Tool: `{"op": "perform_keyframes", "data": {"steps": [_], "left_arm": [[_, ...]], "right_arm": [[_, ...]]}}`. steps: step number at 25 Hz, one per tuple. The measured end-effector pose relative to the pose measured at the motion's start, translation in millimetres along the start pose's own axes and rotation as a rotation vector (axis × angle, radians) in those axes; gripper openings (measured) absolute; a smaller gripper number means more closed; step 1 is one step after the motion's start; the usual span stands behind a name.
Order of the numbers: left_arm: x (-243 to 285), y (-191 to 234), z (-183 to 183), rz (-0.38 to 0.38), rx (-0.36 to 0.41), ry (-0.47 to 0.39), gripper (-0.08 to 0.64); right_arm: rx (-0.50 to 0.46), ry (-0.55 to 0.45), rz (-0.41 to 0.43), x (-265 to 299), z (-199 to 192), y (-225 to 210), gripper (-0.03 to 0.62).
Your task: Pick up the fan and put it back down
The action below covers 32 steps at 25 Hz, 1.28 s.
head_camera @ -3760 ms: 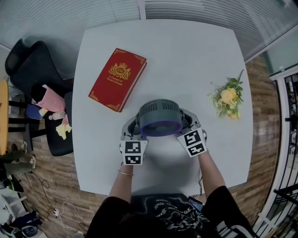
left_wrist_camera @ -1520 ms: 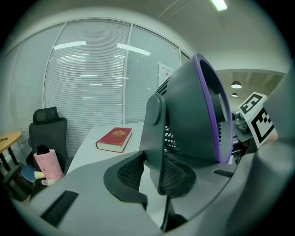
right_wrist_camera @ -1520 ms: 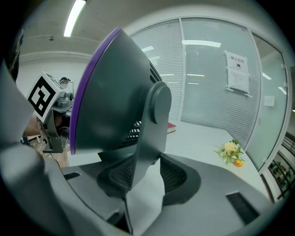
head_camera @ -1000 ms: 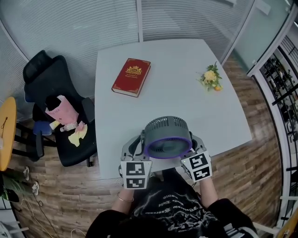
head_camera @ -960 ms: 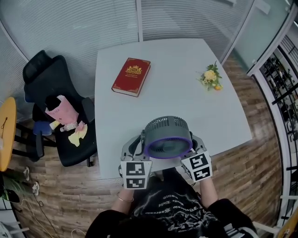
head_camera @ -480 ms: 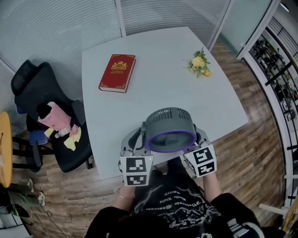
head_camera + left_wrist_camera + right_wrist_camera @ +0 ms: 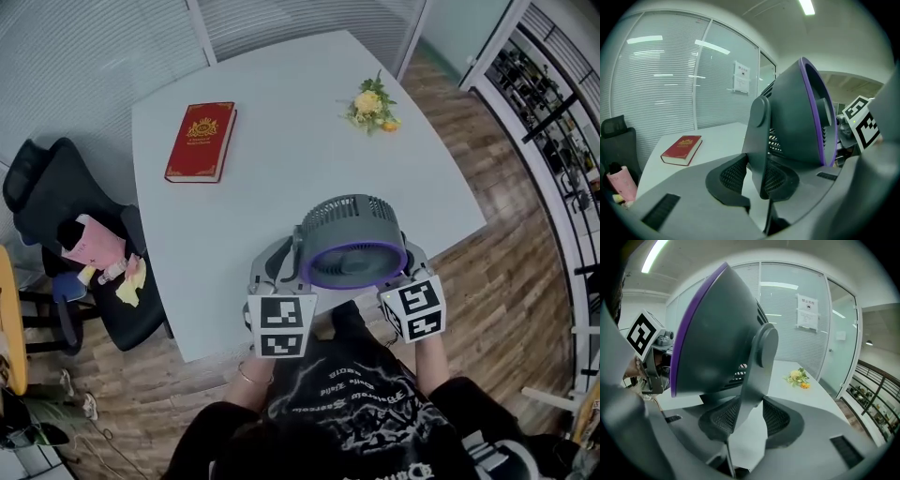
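A grey round fan (image 7: 354, 246) with a purple front ring hangs in the air over the white table's (image 7: 281, 159) near edge, its face tilted up. My left gripper (image 7: 281, 270) is shut on the fan's left support arm, and my right gripper (image 7: 405, 264) is shut on the right one. In the left gripper view the fan (image 7: 792, 117) fills the right side, and the left gripper's (image 7: 757, 180) mesh pads clamp the upright arm. The right gripper view shows the fan (image 7: 717, 338) at left, its arm between the right gripper's (image 7: 745, 420) pads.
A red book (image 7: 200, 142) lies at the table's far left. A small yellow flower bunch (image 7: 371, 105) lies at the far right. A black office chair (image 7: 66, 234) with clutter stands left of the table. Glass partitions run behind, and a railing (image 7: 553, 112) stands at right.
Both grippers have carried the fan sideways, a little right and up in the head view. The table, book and flowers have slid left in the picture. Both grips are unchanged.
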<state>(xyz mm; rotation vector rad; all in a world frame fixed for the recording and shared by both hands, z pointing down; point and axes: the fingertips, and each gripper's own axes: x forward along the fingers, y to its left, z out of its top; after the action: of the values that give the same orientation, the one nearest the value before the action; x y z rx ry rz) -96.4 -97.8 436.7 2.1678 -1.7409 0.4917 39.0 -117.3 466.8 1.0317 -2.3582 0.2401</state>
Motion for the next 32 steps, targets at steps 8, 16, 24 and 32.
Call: {"op": "perform_keyframes", "data": {"steps": [8,16,24,32], "left_arm": [[50.9,-42.2,10.3,-0.058,0.005,0.010,0.074],[100.9,-79.3,26.2,-0.088,0.031,0.021,0.072],[143.1,-107.5,34.0,-0.111,0.036,0.033,0.072],[191.9,-129.5,27.8,-0.122,0.018,0.082,0.072]], "right_arm": [[0.055,0.001,-0.041,-5.0,-17.2,-61.0,0.152],[0.081,0.017,-0.080,-2.7,-31.7,-120.2,0.149],[0.103,0.029,-0.101,1.6,-44.3,-167.9,0.147],[0.159,0.040,-0.091,19.7,-68.7,-210.9,0.143]]}}
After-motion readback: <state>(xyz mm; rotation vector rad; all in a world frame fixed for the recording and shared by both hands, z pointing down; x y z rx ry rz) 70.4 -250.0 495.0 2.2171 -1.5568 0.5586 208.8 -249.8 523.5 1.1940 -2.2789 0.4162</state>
